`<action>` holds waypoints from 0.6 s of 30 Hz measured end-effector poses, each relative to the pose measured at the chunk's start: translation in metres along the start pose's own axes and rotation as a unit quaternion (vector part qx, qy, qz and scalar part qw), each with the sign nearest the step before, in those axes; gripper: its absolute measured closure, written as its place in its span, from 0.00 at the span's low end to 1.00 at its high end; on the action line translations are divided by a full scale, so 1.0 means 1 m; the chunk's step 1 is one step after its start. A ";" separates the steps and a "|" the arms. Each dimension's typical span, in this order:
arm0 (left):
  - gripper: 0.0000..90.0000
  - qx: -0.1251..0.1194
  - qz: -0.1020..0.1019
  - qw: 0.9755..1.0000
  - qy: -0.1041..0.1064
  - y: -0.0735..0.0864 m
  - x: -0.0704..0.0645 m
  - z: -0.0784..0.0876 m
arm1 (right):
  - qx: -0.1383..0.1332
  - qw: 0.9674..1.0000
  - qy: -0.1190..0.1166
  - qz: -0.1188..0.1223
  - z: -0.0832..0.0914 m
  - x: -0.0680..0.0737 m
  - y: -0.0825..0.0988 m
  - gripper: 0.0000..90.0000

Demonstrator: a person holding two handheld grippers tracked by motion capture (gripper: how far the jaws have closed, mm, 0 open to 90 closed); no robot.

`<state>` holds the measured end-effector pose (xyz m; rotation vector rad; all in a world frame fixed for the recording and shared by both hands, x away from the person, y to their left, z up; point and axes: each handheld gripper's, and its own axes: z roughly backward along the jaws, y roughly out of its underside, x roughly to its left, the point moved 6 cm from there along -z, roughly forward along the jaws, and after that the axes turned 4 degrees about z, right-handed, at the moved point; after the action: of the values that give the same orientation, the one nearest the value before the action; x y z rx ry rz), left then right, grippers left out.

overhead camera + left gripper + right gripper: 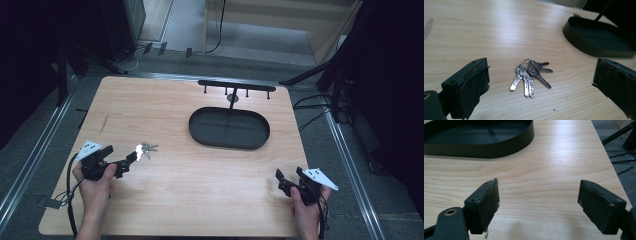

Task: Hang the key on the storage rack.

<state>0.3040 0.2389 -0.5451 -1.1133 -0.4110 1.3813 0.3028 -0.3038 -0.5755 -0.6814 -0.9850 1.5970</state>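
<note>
My left gripper (pixel 131 159) hangs with jaws apart before the keys (pixel 531 75), ungrasped on the worktop (pixel 200 200). My right gripper (pixel 289 179) idles, jaws apart; I judge the tray (pixel 229 144) awaits them.

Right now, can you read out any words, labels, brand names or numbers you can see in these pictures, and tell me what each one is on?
No readable text anywhere.
Keys: any stamping on them is too small and blurred to read.
Grey plate on the left gripper: a few dark dots, no letters.
Black oval tray, hook rack, wooden table: no visible markings.
</note>
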 end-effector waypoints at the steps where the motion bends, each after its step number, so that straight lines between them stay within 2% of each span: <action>1: 0.01 0.009 -0.002 1.000 -0.001 0.000 -0.001 -0.004 | 0.000 1.000 0.000 -0.001 0.000 0.000 0.000 0.19; 2: 0.01 0.021 -0.009 1.000 -0.006 -0.001 -0.001 -0.008 | -0.001 1.000 -0.001 -0.001 0.000 0.000 0.000 0.19; 4: 0.06 0.056 -0.019 0.998 -0.030 -0.002 0.000 -0.018 | -0.001 1.000 -0.001 -0.003 0.000 0.000 0.000 0.19; 5: 0.08 0.067 -0.022 0.997 -0.036 -0.003 0.001 -0.019 | -0.002 1.000 -0.002 -0.004 0.000 -0.001 0.000 0.19; 6: 0.10 0.067 -0.022 0.997 -0.036 -0.003 0.001 -0.019 | -0.002 1.000 -0.002 -0.004 0.000 -0.001 0.000 0.19; 7: 0.14 0.086 -0.028 0.995 -0.044 -0.003 0.001 -0.022 | -0.002 1.000 -0.002 -0.005 0.000 -0.001 0.000 0.19; 8: 0.14 0.102 -0.034 0.993 -0.052 -0.003 0.002 -0.024 | -0.002 1.000 -0.002 -0.005 0.000 -0.001 0.000 0.19; 9: 0.16 0.121 -0.042 0.990 -0.063 -0.003 0.002 -0.026 | -0.003 1.000 -0.002 -0.005 0.000 -0.001 0.000 0.19; 10: 0.19 0.154 -0.058 0.982 -0.089 -0.004 0.004 -0.028 | -0.003 1.000 -0.003 -0.005 0.000 -0.001 0.000 0.19; 11: 0.22 0.173 -0.066 0.978 -0.097 -0.006 0.004 -0.029 | -0.002 1.000 -0.003 -0.006 0.000 -0.001 0.000 0.19; 12: 0.26 0.173 -0.066 0.978 -0.097 -0.006 0.004 -0.029 | -0.002 1.000 -0.003 -0.006 0.000 -0.001 0.000 0.19; 13: 0.30 0.203 -0.078 0.970 -0.108 -0.009 0.005 -0.031 | -0.002 1.000 -0.003 -0.006 0.000 -0.001 0.000 0.19; 14: 0.33 0.228 -0.084 0.964 -0.112 -0.012 0.005 -0.032 | -0.002 1.000 -0.003 -0.006 0.000 -0.001 0.000 0.19; 15: 0.35 0.242 -0.092 0.959 -0.114 -0.014 0.004 -0.033 | -0.002 1.000 -0.003 -0.006 0.000 -0.001 0.000 0.19; 16: 0.36 0.242 -0.092 0.959 -0.114 -0.014 0.004 -0.033 | -0.002 1.000 -0.003 -0.006 0.000 -0.001 0.000 0.19; 18: 0.38 0.277 -0.106 0.948 -0.116 -0.022 0.001 -0.035 | -0.002 1.000 -0.003 -0.008 0.000 -0.001 0.000 0.19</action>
<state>0.3445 0.2310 -0.5440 -0.4343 -0.2726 1.3262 0.3028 -0.3050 -0.5754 -0.6699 -0.9956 1.5855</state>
